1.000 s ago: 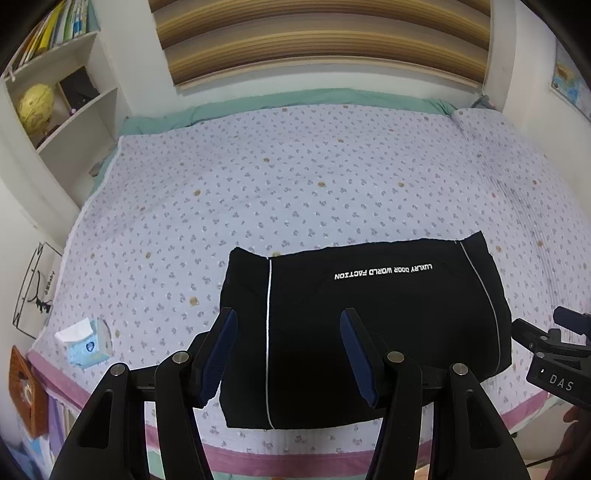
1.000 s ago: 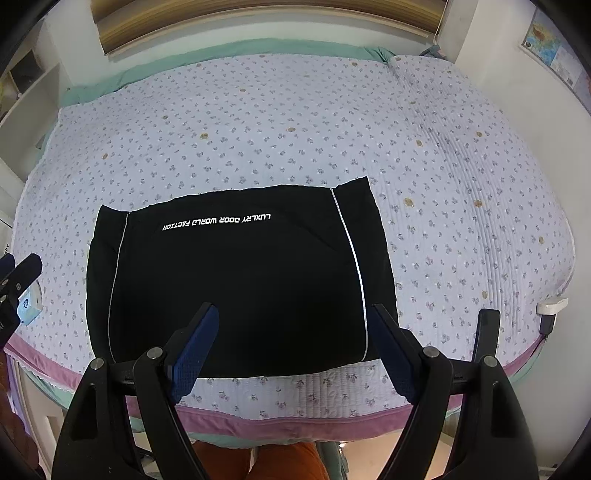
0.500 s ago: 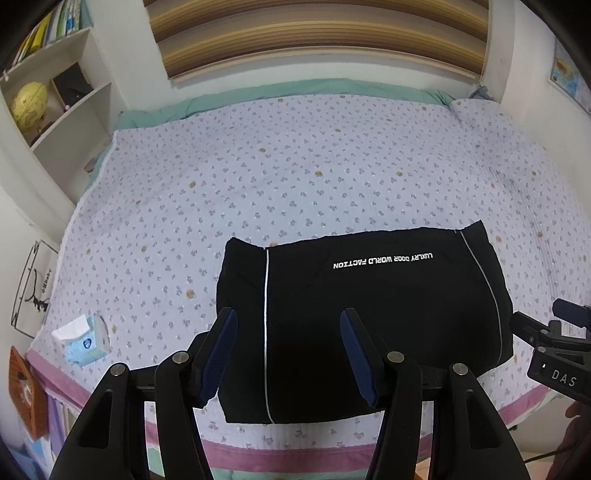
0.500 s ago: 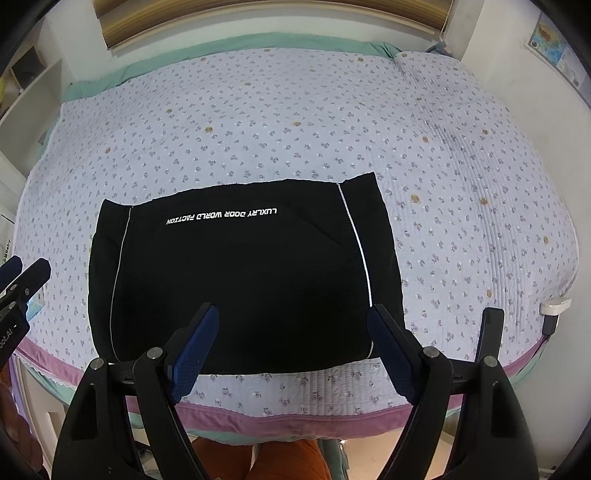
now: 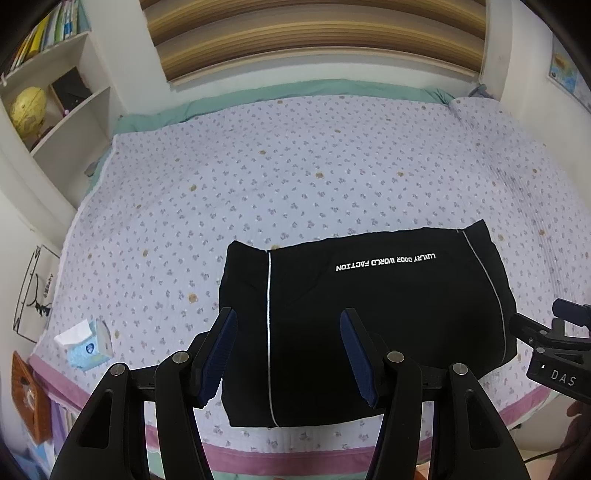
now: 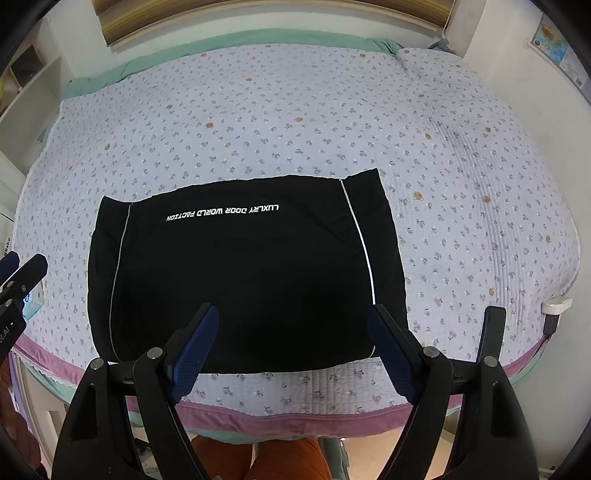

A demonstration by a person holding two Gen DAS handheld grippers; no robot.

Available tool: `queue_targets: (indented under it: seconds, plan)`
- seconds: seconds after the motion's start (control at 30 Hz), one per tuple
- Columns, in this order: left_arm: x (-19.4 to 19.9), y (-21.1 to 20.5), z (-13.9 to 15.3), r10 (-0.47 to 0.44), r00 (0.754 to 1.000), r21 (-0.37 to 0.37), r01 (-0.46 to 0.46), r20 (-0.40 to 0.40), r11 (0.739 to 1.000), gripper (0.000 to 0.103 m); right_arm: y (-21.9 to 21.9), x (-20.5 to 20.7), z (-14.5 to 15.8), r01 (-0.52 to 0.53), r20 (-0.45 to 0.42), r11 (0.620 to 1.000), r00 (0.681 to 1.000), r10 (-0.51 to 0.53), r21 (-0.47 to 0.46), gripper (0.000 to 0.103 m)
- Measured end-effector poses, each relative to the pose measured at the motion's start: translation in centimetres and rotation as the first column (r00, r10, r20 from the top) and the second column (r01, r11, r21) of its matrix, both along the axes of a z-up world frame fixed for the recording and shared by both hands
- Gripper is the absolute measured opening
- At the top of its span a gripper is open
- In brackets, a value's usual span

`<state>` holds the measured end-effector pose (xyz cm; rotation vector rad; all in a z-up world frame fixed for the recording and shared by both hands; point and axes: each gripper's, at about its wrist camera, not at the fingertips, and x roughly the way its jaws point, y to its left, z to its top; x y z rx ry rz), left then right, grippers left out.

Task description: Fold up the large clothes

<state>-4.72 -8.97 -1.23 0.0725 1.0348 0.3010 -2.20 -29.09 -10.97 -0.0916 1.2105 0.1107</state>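
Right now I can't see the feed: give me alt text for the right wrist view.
A folded black garment with white lettering lies flat near the front edge of a floral bedspread. The right hand-held gripper hangs open above it, touching nothing.

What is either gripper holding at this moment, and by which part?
Nothing is held. The left gripper and the right gripper both stand open above the folded black garment, which lies flat on the bedspread.

Cut off at frame edges — map (image 6: 554, 40), books (image 5: 40, 33), bag (image 5: 31, 288); tissue pack (image 6: 33, 301) mostly hidden behind left claw (image 6: 22, 269).
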Motion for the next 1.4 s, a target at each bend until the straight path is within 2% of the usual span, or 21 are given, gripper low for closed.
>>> queue_targets:
  seconds: [0.33,0.47,1.13,1.4]
  plan:
    - [0.2,0.0,0.0,-0.008,1.0,0.003,0.008,-0.001,1.0,0.059,-0.1,0.6,-0.2,0.006,-0.009,1.0,1.0,-0.006,0.008,0.084]
    - [0.2,-0.7,0.4,-0.037,0.999,0.037,0.036,0.021,0.999,0.059,-0.1,0.8,-0.2,0.009,-0.012,1.0,1.0,-0.008,0.011,0.084]
    - [2.6,-0.4,0.7,-0.036,0.999,0.023,0.035,0.03,0.999,0.059,-0.1,3.1,0.3,0.003,-0.001,1.0,1.0,-0.003,0.006,0.084]
    - [2.3,0.2,2.0,-0.022,0.994,0.044,0.018,0.105,0.999,0.059,0.3,3.4,0.8,-0.005,0.014,1.0,1.0,0.005,0.015,0.084]
